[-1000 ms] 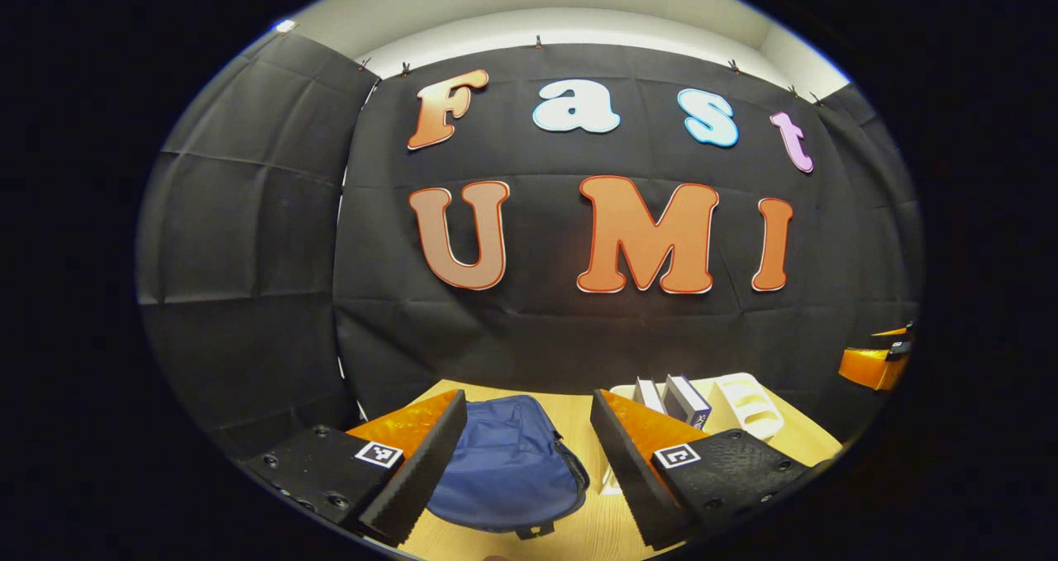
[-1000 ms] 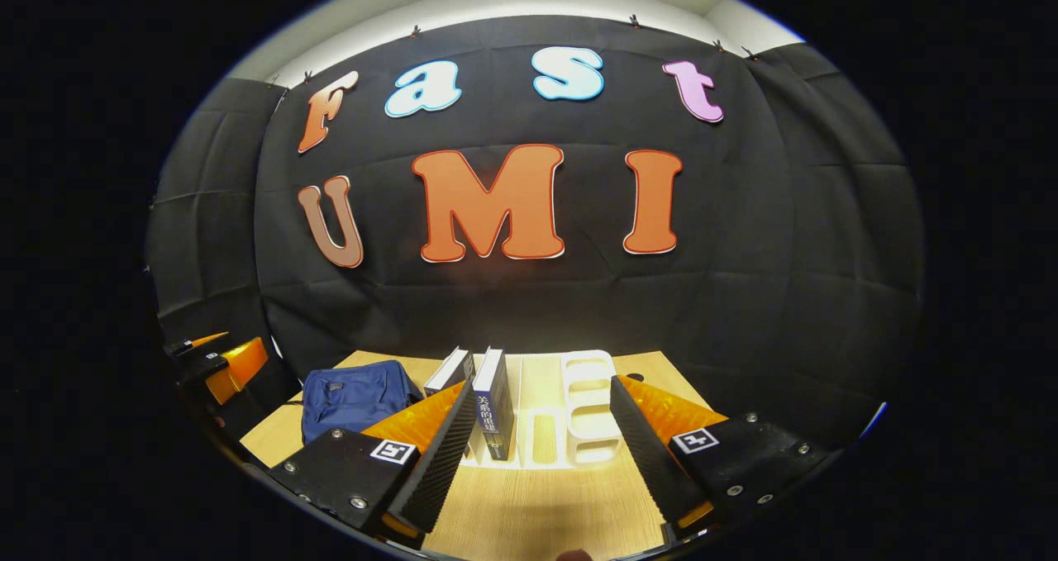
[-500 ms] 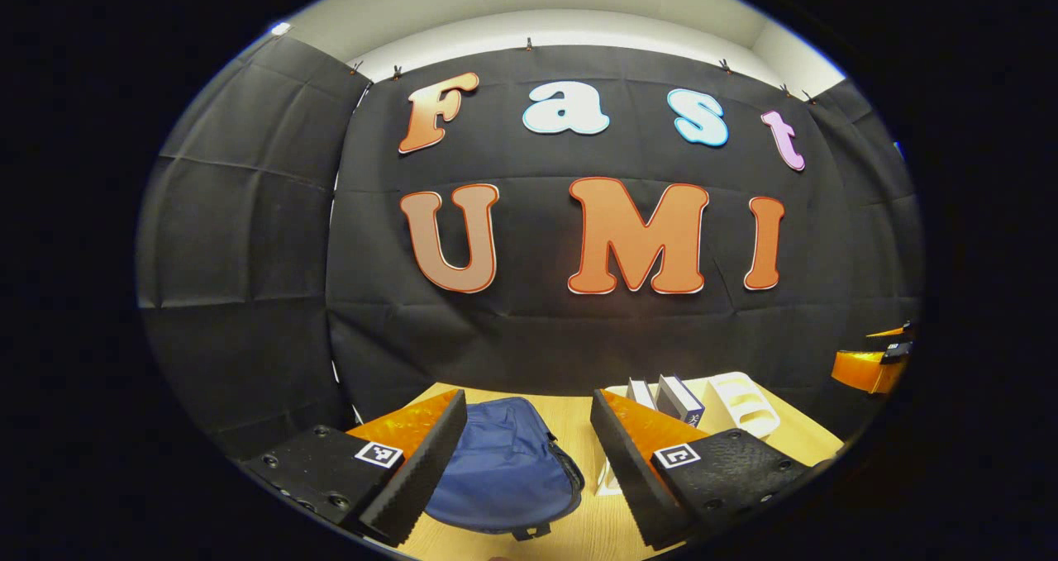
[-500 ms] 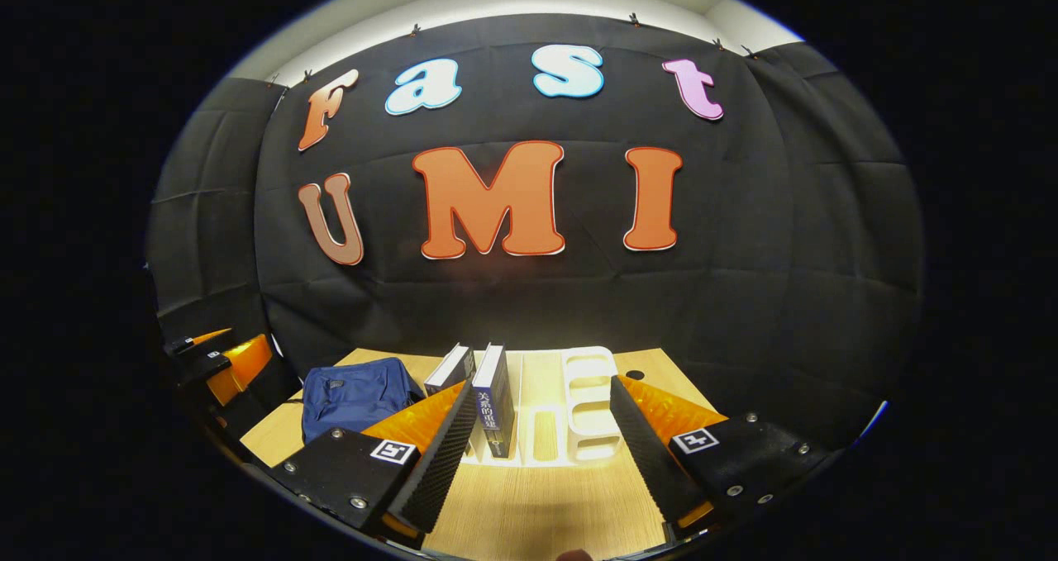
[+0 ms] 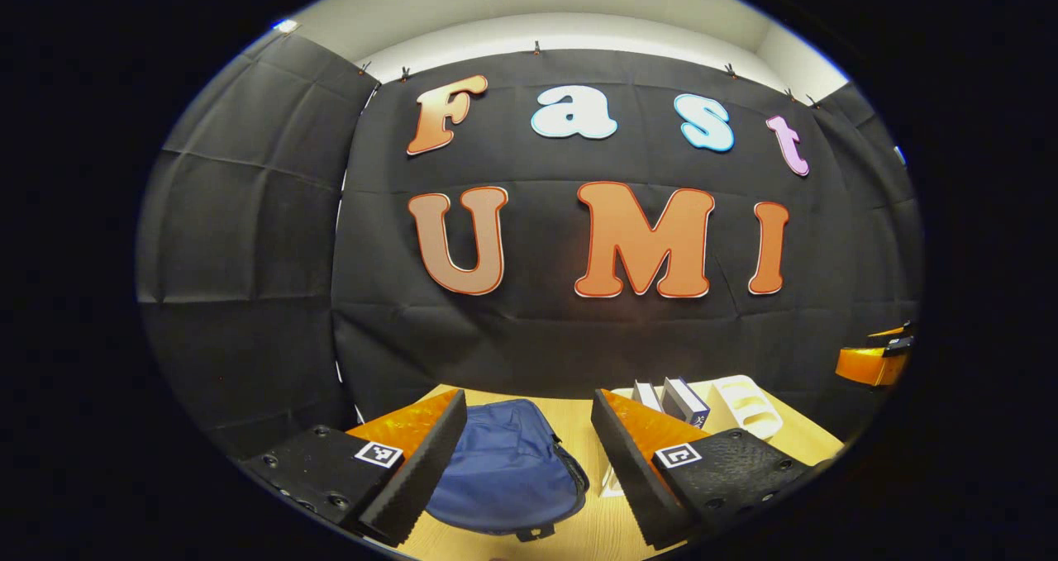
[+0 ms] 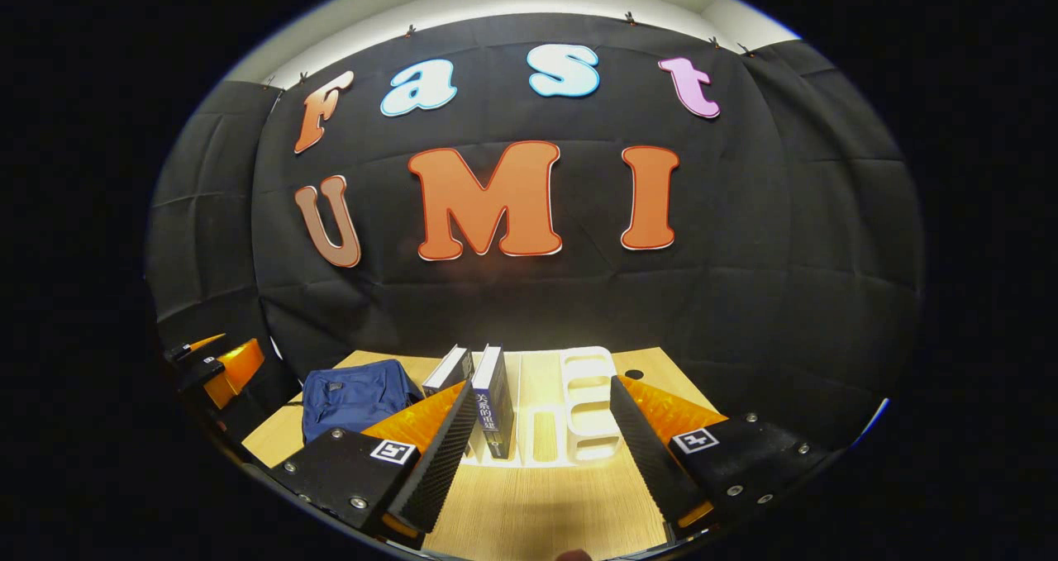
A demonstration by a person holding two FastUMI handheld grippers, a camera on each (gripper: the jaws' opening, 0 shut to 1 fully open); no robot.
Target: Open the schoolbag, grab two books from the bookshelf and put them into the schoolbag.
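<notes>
A blue schoolbag [image 5: 502,470] lies closed on the wooden table [image 5: 579,532], straight ahead of my left gripper [image 5: 529,454], which is open and empty above it. In the right gripper view the schoolbag [image 6: 351,396] sits at the left. Two dark books [image 6: 493,400] stand upright in a white bookshelf [image 6: 588,408] on the table. My right gripper [image 6: 541,445] is open and empty, short of the bookshelf. The books [image 5: 684,401] and the bookshelf [image 5: 748,404] sit to the right in the left gripper view.
The other gripper's orange body shows at the far right of the left gripper view [image 5: 872,363] and at the far left of the right gripper view [image 6: 223,371]. The black cloth wall stands right behind the table. A small dark hole [image 6: 635,375] marks the tabletop behind the bookshelf.
Both views shift only slightly; the left gripper's view swayed a little. Both grippers stay open and nothing on the table has moved.
</notes>
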